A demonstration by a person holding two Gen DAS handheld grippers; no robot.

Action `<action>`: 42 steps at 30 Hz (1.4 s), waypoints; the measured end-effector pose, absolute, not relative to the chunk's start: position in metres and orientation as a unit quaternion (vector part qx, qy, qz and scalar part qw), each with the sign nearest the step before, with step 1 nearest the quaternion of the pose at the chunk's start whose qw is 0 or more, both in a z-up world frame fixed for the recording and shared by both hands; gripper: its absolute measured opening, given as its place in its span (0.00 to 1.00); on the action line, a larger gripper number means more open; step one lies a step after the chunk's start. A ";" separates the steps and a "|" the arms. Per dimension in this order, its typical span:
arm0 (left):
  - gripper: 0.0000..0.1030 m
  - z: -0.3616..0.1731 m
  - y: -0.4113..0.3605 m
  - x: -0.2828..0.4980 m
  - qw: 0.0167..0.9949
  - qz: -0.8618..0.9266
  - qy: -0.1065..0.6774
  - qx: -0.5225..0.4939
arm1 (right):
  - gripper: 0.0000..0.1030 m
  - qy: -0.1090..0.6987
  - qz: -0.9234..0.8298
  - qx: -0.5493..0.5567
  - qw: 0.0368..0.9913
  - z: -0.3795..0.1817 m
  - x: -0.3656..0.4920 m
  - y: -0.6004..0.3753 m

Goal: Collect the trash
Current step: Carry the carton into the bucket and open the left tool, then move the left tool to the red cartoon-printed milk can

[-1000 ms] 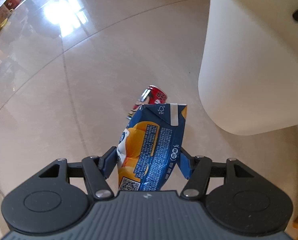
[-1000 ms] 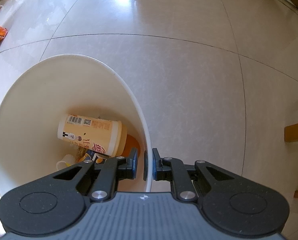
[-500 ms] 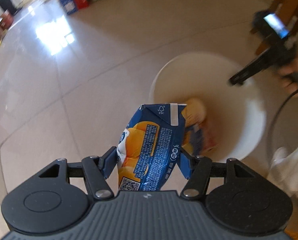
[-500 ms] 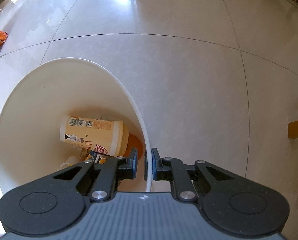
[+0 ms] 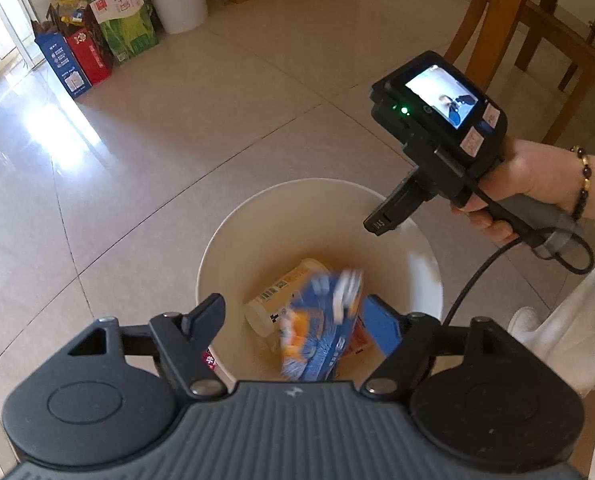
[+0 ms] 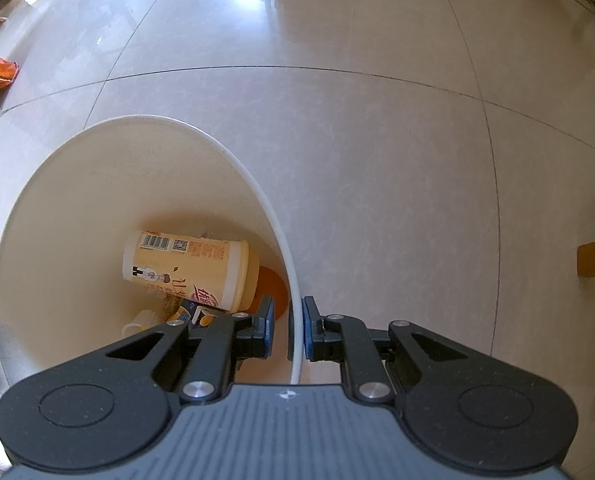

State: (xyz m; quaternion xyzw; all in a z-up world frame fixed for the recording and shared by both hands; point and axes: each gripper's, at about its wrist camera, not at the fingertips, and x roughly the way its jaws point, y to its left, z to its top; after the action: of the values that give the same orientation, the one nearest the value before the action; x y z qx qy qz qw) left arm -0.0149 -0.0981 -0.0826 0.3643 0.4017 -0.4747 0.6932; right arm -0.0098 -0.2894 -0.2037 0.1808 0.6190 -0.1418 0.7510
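Carton first: from the left wrist, the crumpled blue-and-orange paper juice carton (image 5: 321, 320) blurs between the left gripper (image 5: 297, 320), whose jaws have just been opening and no longer press it; its long axis points ahead into the white plastic bin (image 5: 425, 248) below.

From the right wrist, the right gripper (image 6: 288, 326) pinches the thin bin rim, a glossy beige paper cup (image 6: 189, 270) lying left of its jaws.
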 end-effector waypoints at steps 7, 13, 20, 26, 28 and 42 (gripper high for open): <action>0.77 -0.076 -0.079 0.005 0.709 -0.448 0.413 0.354 | 0.17 0.619 -0.142 0.177 0.752 -0.204 -0.009 -0.288; 0.79 -0.089 -0.058 0.032 0.722 -0.421 0.426 0.346 | 0.17 0.619 -0.142 0.175 0.753 -0.205 -0.010 -0.287; 0.79 -0.119 -0.034 0.066 0.736 -0.390 0.447 0.327 | 0.17 0.618 -0.143 0.176 0.753 -0.205 -0.010 -0.287; 0.78 -0.162 -0.019 0.083 0.734 -0.370 0.472 0.317 | 0.17 0.617 -0.145 0.178 0.752 -0.205 -0.010 -0.288; 0.78 -0.178 -0.016 0.088 0.732 -0.369 0.480 0.314 | 0.17 0.617 -0.147 0.175 0.753 -0.204 -0.010 -0.286; 0.78 -0.281 -0.009 0.122 0.714 -0.362 0.502 0.328 | 0.18 0.615 -0.146 0.172 0.756 -0.203 -0.011 -0.285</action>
State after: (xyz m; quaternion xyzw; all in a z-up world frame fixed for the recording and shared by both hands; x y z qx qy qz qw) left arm 0.1221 -0.0085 -0.2814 0.3285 0.5020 -0.3619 0.7136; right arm -0.0109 -0.2851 -0.2026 0.1722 0.6149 -0.1463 0.7556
